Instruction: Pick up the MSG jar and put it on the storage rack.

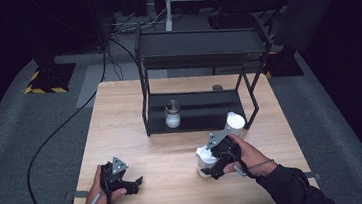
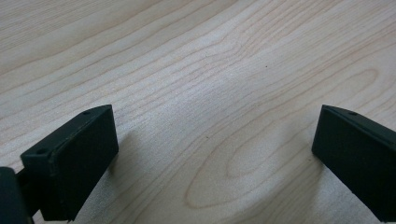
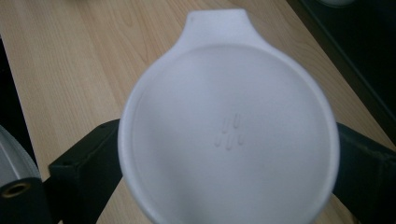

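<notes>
The right gripper (image 3: 224, 154) has its jaws straddling a white lidded container (image 3: 229, 135), one jaw on each side; whether the pads already press is hard to tell. The container stands upright on the table (image 1: 174, 158), just in front of the black shelf rack (image 1: 194, 55), its lid tab pointing away from the jaws. Well left of the rack's front, the left gripper (image 2: 215, 154) rests spread on bare wood.

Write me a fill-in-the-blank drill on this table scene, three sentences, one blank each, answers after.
1. The white lidded container sits between the jaws of the ____ gripper.
2. The left gripper has its jaws open over bare ____ table.
3. A small clear jar stands on the lower level of the black ____.

Missing words: right; wooden; shelf
</notes>
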`<state>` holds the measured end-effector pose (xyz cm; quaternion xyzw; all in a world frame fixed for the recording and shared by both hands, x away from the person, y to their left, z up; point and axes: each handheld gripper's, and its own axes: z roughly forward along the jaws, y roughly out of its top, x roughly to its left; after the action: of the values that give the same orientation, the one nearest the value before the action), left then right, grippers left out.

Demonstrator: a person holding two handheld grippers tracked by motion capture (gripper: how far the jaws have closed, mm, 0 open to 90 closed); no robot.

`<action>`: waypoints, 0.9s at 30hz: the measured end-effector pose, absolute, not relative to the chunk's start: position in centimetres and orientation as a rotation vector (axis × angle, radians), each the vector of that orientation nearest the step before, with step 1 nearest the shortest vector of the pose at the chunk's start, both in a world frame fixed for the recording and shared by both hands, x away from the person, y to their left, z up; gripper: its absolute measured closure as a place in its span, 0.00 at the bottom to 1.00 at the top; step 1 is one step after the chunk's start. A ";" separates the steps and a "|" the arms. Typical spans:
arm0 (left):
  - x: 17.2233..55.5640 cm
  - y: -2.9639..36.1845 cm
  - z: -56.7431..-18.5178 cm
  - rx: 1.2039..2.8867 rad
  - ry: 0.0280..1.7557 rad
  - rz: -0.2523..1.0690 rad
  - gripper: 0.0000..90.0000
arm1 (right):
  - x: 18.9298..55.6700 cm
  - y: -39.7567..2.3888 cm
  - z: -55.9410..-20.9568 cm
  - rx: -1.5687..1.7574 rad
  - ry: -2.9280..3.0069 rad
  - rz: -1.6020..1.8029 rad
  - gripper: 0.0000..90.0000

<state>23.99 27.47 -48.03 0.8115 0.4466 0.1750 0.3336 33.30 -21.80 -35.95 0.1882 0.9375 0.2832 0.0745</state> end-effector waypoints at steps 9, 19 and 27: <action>24.0 27.5 -48.0 2.119 1.167 0.457 0.00 | 33.5 -21.1 -36.0 0.582 2.821 0.813 0.17; 24.0 27.5 -48.0 2.119 1.167 0.457 0.00 | 33.3 -20.0 -36.3 0.554 2.824 0.765 0.29; 24.0 27.5 -48.0 2.119 1.167 0.457 0.00 | 33.8 -20.3 -36.5 0.558 2.838 0.789 0.33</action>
<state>23.99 27.47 -48.03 0.8114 0.4468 0.1751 0.3336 33.81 -20.27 -36.48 0.1857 0.9442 0.2626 0.0716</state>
